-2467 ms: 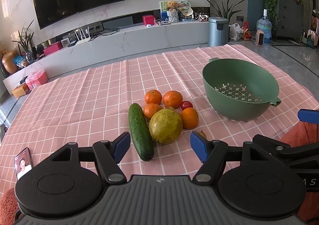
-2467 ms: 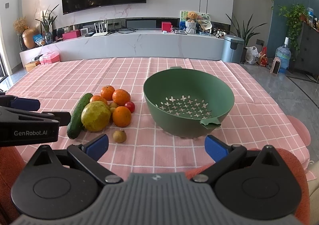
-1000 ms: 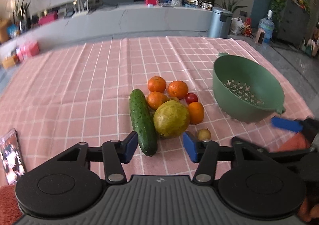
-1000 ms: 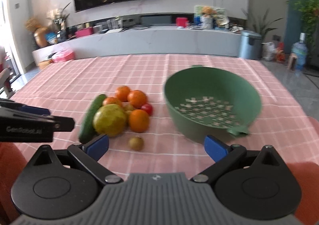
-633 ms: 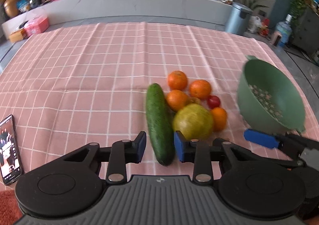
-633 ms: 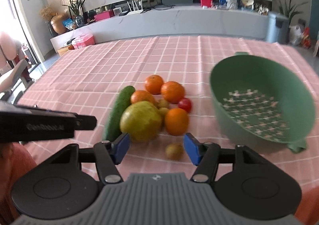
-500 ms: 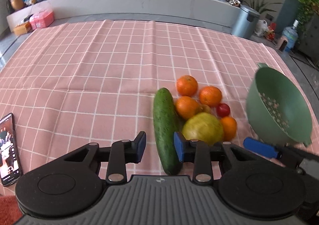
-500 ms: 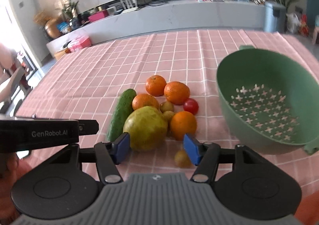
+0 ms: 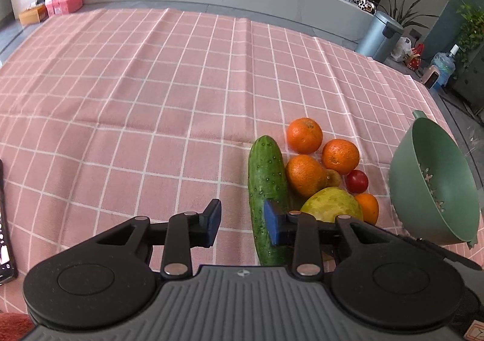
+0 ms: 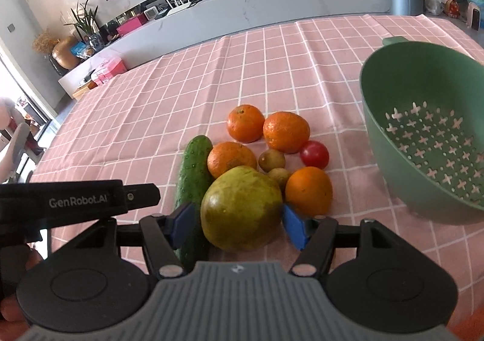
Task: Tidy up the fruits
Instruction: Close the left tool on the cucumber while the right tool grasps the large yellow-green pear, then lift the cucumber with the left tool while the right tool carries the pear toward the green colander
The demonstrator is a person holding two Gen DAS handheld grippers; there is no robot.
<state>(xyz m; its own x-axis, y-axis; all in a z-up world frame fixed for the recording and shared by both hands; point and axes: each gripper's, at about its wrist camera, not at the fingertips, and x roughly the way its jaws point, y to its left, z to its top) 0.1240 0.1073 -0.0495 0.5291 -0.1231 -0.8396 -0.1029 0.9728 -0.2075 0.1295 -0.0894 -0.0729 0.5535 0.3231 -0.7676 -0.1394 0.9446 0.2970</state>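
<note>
Both grippers tilted downward: right gripper point(image 10: 236, 224) opening around pear point(image 10: 242, 208).

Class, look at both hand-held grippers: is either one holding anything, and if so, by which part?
Nothing is held. The left hand-held gripper is empty beside the cucumber; the right hand-held gripper, opening, straddles the big green fruit without gripping.

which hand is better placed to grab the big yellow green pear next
Right. The right gripper, its jaws opening, straddles the big yellow-green pear without pressing it. The left gripper stands beside the dark green cucumber, over bare cloth.
</note>
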